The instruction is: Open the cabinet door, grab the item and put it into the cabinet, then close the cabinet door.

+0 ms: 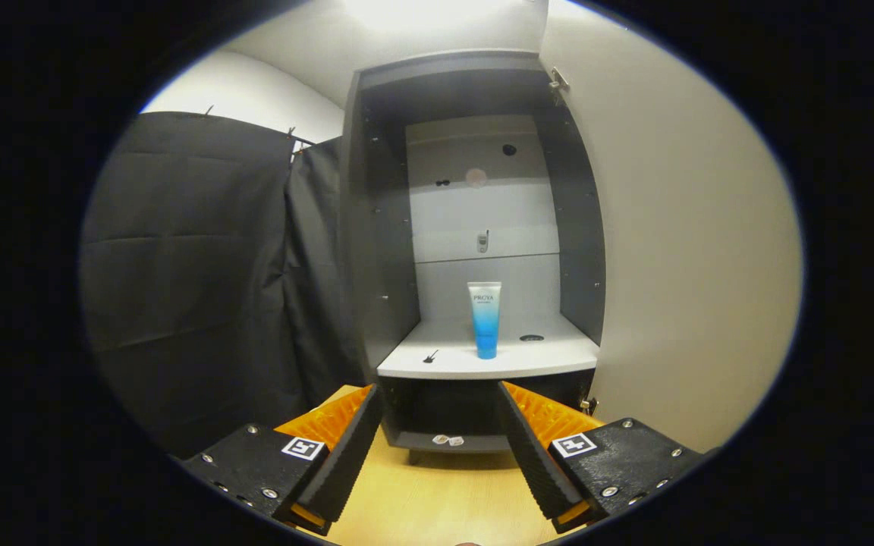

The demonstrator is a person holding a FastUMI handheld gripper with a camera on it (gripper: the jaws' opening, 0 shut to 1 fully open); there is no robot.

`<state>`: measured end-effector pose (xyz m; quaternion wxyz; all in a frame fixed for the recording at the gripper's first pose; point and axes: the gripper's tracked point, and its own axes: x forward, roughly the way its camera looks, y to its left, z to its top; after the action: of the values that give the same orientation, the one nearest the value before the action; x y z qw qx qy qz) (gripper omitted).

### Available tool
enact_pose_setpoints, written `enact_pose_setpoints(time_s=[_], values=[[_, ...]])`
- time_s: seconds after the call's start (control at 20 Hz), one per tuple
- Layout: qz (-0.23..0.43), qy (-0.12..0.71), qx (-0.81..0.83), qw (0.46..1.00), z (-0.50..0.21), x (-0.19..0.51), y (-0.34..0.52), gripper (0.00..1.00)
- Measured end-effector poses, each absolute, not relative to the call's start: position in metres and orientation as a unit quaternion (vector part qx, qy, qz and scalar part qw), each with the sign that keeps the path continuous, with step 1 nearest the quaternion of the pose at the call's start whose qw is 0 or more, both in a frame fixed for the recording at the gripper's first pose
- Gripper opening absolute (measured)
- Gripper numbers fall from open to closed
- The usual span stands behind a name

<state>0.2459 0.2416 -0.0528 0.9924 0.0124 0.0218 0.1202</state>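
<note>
A black cloth hangs as the booth's wall, in two panels that meet at a fold, creased across in level lines. Small clips pin its top edge. Above the cloth runs a pale wall that curves up into a lit ceiling. Lowest in view lies a light wooden tabletop, and two small pale bits rest at its far edge

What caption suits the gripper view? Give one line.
Open gripper faces the cabinet, door swung open, tube standing upright on its shelf beyond the fingers.
</note>
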Motion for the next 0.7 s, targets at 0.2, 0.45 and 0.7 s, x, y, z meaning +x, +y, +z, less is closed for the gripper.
enact_pose_setpoints(time_s=[0.2, 0.45, 0.7], values=[[0.15, 0.027, -0.002, 0.988, -0.059, 0.188, 0.228, 0.93], [0.209, 0.03, 0.018, 0.977, -0.051, 0.126, 0.212, 0.93], [0.222, 0.04, 0.009, 0.974, -0.053, 0.074, 0.153, 0.93]])
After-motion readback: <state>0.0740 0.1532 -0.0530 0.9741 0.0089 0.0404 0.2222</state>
